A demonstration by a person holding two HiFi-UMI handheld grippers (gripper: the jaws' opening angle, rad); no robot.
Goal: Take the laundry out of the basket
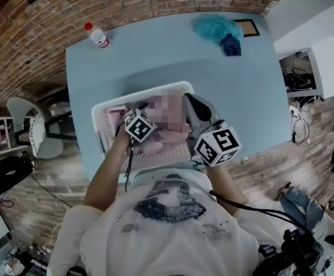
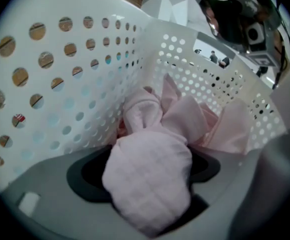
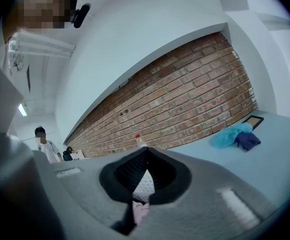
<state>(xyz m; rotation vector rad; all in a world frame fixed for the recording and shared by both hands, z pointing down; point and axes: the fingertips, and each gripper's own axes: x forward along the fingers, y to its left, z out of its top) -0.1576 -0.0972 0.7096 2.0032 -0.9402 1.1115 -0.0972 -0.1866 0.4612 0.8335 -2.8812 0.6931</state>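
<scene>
A white perforated laundry basket (image 1: 138, 94) stands at the near edge of the light blue table (image 1: 155, 56). Pink laundry (image 1: 116, 117) lies inside it. My left gripper (image 2: 149, 184) is down in the basket, close to its holed wall (image 2: 60, 84). A bulky wad of pink cloth (image 2: 154, 159) sits between its wide jaws, with dark gaps on both sides. My right gripper (image 1: 191, 102) hovers over the basket's right rim. In the right gripper view its tips (image 3: 145, 151) meet, and a bit of basket and pink cloth shows through the gap below.
A teal cloth (image 1: 212, 25) and a dark blue cloth (image 1: 231, 45) lie at the table's far right, beside a small framed picture (image 1: 247, 26). A red-capped bottle (image 1: 98, 36) stands at the far left corner, by the brick wall. A chair (image 1: 23, 111) is left of the table.
</scene>
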